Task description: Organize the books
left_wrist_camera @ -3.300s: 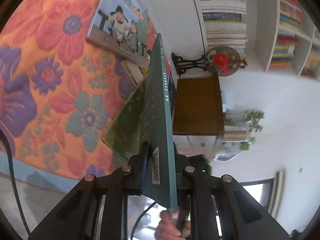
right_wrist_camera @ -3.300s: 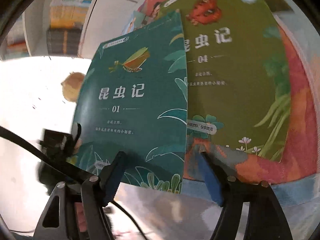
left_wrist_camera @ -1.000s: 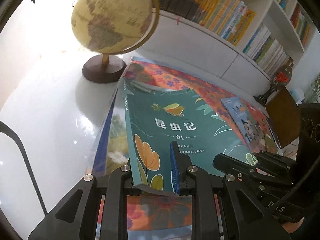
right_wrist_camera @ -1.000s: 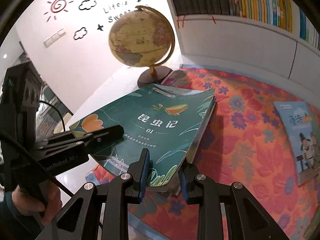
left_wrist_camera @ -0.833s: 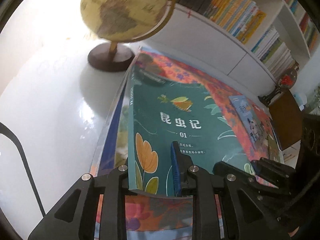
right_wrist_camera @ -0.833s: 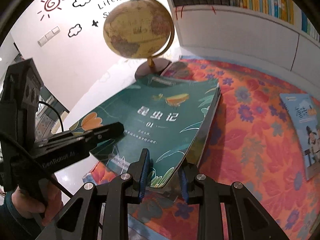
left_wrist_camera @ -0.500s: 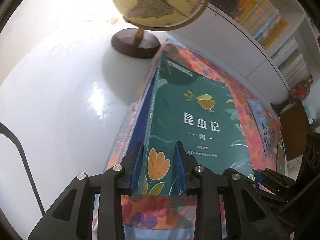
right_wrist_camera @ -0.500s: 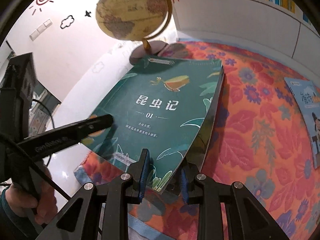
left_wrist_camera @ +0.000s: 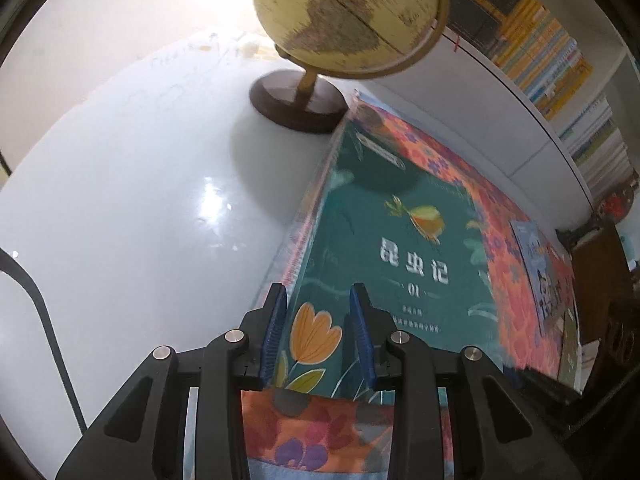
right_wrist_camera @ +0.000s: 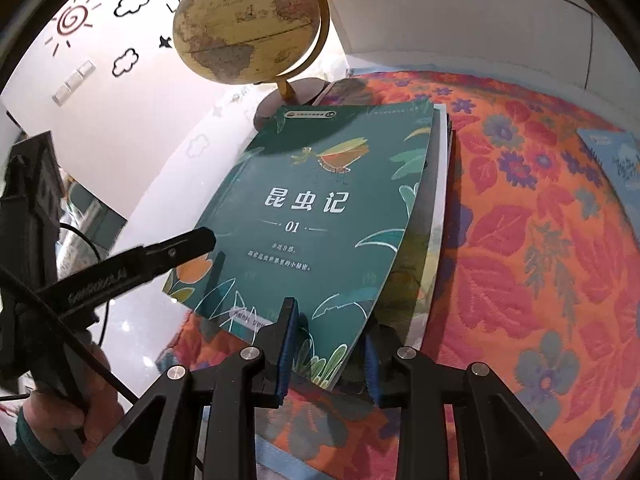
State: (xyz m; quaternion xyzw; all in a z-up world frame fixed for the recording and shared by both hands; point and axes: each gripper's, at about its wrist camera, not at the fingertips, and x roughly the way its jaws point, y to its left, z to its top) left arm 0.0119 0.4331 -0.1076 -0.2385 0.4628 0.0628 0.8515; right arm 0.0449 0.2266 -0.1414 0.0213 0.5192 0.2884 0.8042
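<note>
Green book (left_wrist_camera: 384, 264): seen lying flat, cover up, at the centre of both views, on top of a stack of other books (right_wrist_camera: 436, 216) whose edges show along its right side in the right wrist view; the stack is laid on the floral cloth.
Left tool (left_wrist_camera: 318, 312): shown at lower centre of the left wrist view with its blue pads parted; the near corner of the green book, with an orange tulip, is seen between them; no pinch is visible.
Right tool (right_wrist_camera: 330, 344): found at lower centre of the right wrist view, pads spread on either side of the book's near right corner; contact cannot be told.
Floral cloth (right_wrist_camera: 540, 240): orange and red, spread across the right half of that frame.
Globe (left_wrist_camera: 348, 16): placed at top centre, its dark base set on the white bench (left_wrist_camera: 132, 200), just beside the stack's far end.
Blue book (left_wrist_camera: 536, 264): seen flat on the cloth at the right edge, apart from the stack.
Bookshelf (left_wrist_camera: 560, 76): filled, at upper right.
</note>
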